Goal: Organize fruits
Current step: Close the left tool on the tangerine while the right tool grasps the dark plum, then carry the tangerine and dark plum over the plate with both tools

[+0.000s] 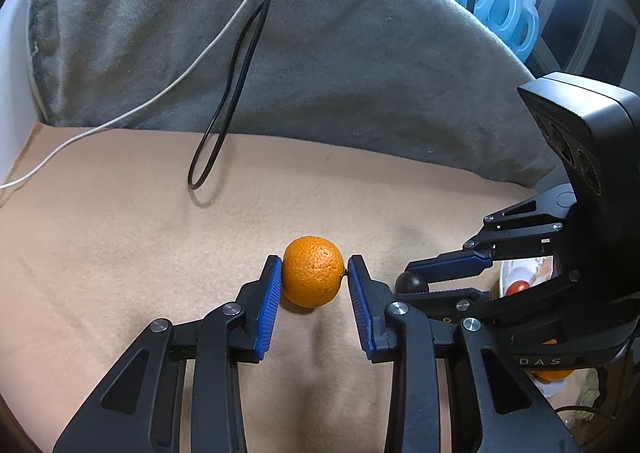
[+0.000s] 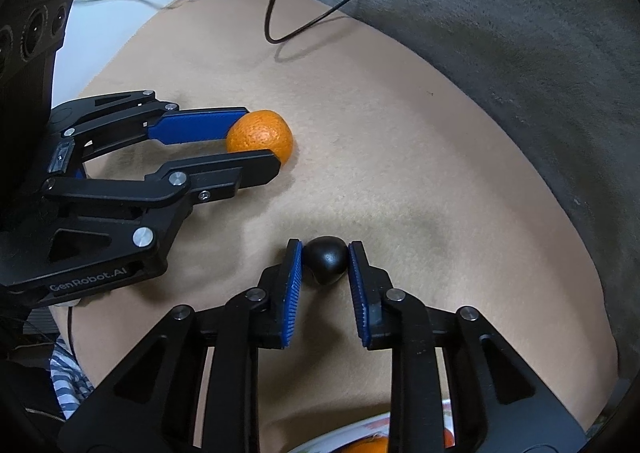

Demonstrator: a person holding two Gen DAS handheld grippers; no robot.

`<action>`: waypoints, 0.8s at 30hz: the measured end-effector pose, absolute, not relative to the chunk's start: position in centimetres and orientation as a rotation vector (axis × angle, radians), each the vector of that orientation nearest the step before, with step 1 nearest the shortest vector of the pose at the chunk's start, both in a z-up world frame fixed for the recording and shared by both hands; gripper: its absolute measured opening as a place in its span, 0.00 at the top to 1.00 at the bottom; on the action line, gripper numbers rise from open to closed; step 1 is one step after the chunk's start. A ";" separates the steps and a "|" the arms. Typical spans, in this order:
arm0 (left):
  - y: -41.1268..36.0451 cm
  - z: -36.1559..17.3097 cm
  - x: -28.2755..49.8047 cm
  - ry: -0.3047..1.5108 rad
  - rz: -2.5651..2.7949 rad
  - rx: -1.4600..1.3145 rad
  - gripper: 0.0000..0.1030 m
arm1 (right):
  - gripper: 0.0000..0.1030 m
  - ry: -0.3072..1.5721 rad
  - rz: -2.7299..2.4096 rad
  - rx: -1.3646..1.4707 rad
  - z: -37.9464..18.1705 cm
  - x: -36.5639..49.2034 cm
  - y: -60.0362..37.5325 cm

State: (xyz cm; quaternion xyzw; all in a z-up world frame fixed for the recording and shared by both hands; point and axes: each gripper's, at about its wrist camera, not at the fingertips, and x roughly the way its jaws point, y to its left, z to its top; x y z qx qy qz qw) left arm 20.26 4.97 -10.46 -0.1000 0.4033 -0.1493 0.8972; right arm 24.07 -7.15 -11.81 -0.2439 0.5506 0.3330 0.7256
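A beige blanket point(image 1: 120, 233) covers the surface in front of me, with a grey blanket point(image 1: 320, 53) heaped behind it and two cables, one black point(image 1: 236, 93) and one white point(image 1: 120, 119), trailing across. I count two fruits on the beige blanket: one orange point(image 1: 313, 271) and one dark round fruit point(image 2: 326, 259), near each other. My left tool point(image 1: 313, 273) is clamped on the orange. My right tool point(image 2: 325, 259) brackets the dark fruit, both pads touching it. A plate point(image 1: 510, 277) holding more fruit peeks out behind the right tool.
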 end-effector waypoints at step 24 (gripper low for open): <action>3.7 -6.1 15.7 0.748 -0.309 -0.167 0.69 | 0.77 1.126 0.766 -0.463 -7.5 19.6 -9.3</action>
